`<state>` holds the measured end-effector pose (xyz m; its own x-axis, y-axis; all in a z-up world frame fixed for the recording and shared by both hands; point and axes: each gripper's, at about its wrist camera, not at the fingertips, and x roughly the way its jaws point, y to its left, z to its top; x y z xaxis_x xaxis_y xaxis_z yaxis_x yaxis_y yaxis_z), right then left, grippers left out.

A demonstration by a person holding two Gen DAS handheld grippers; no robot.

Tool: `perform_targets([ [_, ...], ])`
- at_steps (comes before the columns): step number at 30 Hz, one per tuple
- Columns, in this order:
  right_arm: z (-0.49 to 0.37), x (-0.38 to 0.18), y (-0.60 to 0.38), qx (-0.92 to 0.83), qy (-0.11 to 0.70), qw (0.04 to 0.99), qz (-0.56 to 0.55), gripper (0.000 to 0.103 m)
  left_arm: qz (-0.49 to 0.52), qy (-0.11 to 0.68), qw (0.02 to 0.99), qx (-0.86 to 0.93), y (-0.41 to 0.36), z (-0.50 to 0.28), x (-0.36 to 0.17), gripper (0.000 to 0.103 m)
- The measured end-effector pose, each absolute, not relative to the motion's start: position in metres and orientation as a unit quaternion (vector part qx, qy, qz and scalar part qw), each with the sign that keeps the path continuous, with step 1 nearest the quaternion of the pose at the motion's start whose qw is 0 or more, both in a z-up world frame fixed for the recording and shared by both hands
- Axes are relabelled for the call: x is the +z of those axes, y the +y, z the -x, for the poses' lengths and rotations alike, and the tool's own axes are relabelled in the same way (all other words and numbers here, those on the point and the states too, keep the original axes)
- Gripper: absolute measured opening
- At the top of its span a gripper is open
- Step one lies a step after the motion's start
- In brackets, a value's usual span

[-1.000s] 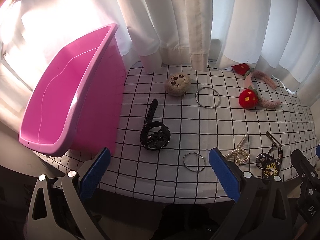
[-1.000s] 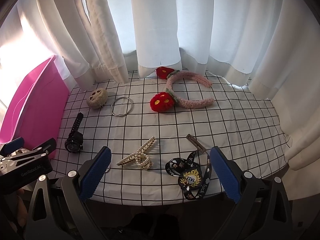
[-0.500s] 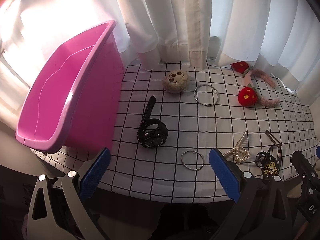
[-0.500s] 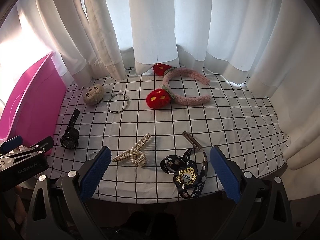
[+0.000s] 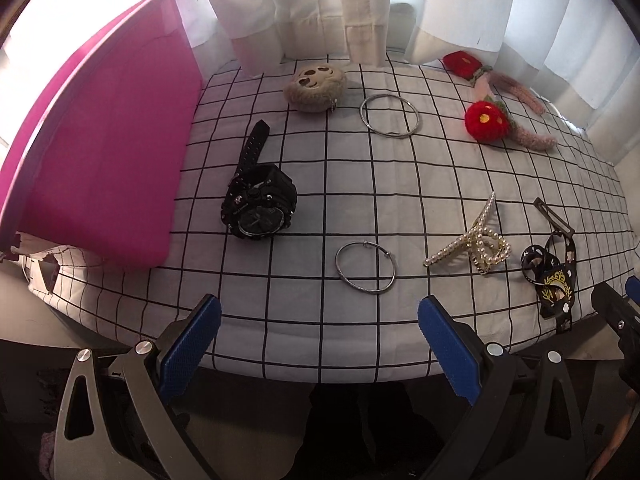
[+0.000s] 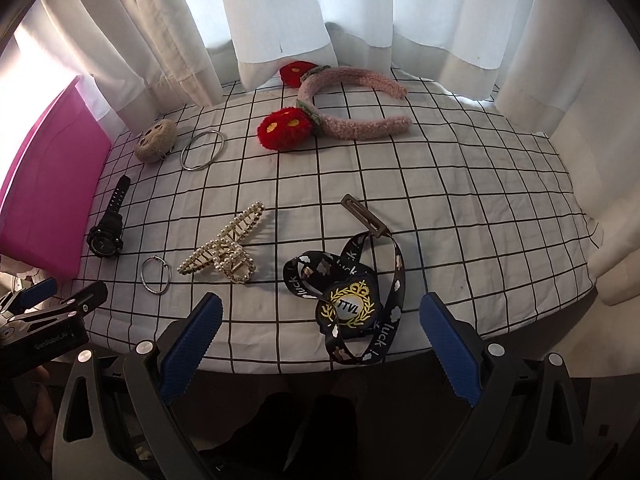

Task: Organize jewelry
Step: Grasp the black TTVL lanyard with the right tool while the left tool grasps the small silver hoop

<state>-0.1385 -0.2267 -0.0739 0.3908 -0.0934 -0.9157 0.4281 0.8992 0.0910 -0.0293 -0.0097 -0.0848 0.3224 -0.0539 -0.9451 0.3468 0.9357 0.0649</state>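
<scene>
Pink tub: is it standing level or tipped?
Tipped: the tub leans, its rim slanting up to the curtain, one end resting on the checked cloth.

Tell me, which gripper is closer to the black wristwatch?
Left. The left gripper hovers just short of the black wristwatch; the right gripper hovers further right, facing the black printed lanyard.

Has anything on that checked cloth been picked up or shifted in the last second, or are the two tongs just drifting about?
Nothing was picked up or let go. Both tongs, left and right, moved in closer and lower over the table's near edge, open and empty. The black watch, small ring, pearl hair claw, lanyard and pink bin lie where they were.
</scene>
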Motion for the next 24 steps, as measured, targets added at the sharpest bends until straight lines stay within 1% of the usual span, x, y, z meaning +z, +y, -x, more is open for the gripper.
perform_targets([
  [11,0.141,-0.12,-0.263,-0.146,0.554,0.801,-0.171,0.094,-0.09,0.584,0.796,-0.132,-0.022,0.023,-0.124,0.097],
  [24,0.125,-0.162,-0.272,-0.152,0.591,0.777,-0.157,0.094,-0.083,0.587,0.793,-0.136,-0.034,0.014,-0.147,0.097],
])
